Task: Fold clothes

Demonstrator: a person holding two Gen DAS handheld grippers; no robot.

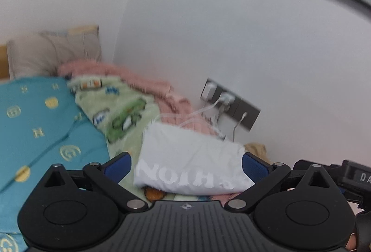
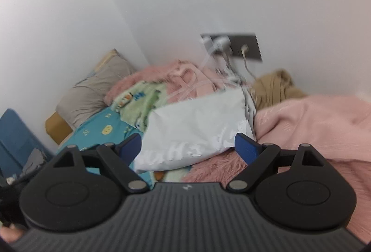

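Note:
A folded white garment (image 1: 192, 159) with white lettering lies on the bed, on a green cartoon blanket (image 1: 120, 113). It also shows in the right wrist view (image 2: 197, 129). My left gripper (image 1: 185, 166) is open and empty, its blue pads on either side of the garment's near edge, apart from it. My right gripper (image 2: 187, 145) is open and empty, also just short of the folded garment. The right gripper's black body (image 1: 347, 175) shows at the right edge of the left wrist view.
A teal patterned sheet (image 1: 34, 124) covers the bed at left. A pink blanket (image 2: 313, 127) lies at right, with tan cloth (image 2: 276, 87) behind. A grey pillow (image 2: 92, 92) sits at the wall. A wall socket panel (image 1: 231, 103) has white chargers and cables. A blue chair (image 2: 16, 136) stands at left.

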